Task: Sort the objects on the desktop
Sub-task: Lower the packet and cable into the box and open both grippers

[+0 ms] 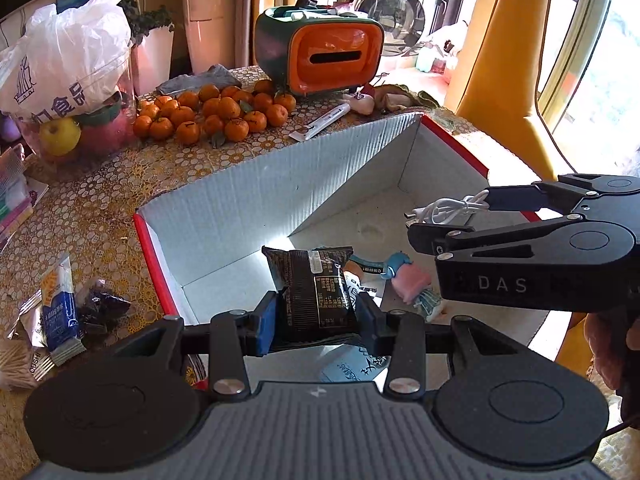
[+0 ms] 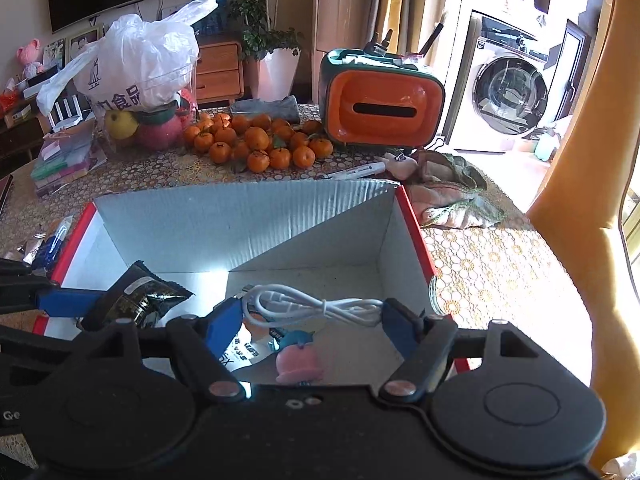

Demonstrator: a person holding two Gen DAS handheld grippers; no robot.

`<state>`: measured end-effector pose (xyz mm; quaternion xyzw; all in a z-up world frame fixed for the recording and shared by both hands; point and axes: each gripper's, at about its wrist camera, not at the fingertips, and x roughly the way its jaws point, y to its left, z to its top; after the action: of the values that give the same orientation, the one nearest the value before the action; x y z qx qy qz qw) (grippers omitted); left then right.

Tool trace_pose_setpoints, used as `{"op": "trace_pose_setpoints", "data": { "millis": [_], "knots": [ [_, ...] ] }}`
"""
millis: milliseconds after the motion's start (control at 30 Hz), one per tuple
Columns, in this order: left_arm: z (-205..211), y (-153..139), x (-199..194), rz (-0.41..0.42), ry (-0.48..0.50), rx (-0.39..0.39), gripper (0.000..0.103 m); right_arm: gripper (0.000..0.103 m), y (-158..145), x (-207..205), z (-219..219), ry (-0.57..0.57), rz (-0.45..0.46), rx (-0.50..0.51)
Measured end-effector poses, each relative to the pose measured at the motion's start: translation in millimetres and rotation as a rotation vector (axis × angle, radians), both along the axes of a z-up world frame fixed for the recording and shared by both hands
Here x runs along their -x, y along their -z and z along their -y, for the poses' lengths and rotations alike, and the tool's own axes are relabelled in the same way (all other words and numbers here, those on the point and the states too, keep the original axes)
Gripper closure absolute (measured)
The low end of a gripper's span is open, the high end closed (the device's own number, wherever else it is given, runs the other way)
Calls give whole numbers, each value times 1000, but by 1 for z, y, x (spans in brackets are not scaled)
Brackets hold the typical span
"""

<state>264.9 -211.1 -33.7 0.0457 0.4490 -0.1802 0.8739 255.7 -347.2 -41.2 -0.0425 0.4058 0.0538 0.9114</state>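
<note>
My left claw (image 1: pixel 316 314) sits nearest the lens, its blue pads closed against the two sides of a black snack packet (image 1: pixel 316 292), which I hold above the near end of the cardboard box (image 1: pixel 256 200). My right claw (image 2: pixel 312 320) is spread wider, and a coiled white cable (image 2: pixel 308 302) spans the gap between its pads; one end of the bundle reaches the right pad, but I cannot tell from either view whether the claw is clamping the cable or only bracketing it. Both claws are positioned over the box interior. On the box floor beneath them lie a pink and blue toy figure (image 2: pixel 298 360) and some printed sachets (image 1: pixel 360 280), so I judge part of the sorting complete. Remaining work, as I judge it: release the packet and the cable into the box, then collect the loose items on the tabletop (image 1: pixel 100 208) to the left of the box, namely a blue-and-white sachet (image 1: pixel 60 300) and a dark wrapper (image 1: pixel 102 308). Farther out, a white tube (image 1: pixel 320 122) lies just beyond the far box wall, near a pile of tangerines (image 1: pixel 216 112) and an orange tissue holder (image 1: pixel 332 60); whether these belong to the sort is not determinable.
</note>
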Motion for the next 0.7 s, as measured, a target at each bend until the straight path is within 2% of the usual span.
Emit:
{"op": "trace_pose_setpoints", "data": {
  "millis": [133, 400, 700],
  "knots": [
    [1, 7, -15, -33, -19, -4, 62, 27, 11, -17, -1, 4, -22, 6],
    [13, 22, -32, -88, 21, -45, 62, 27, 28, -46, -7, 19, -83, 51],
    [16, 36, -41, -143, 22, -60, 62, 27, 45, -67, -8, 6, -229, 41]
  ]
}}
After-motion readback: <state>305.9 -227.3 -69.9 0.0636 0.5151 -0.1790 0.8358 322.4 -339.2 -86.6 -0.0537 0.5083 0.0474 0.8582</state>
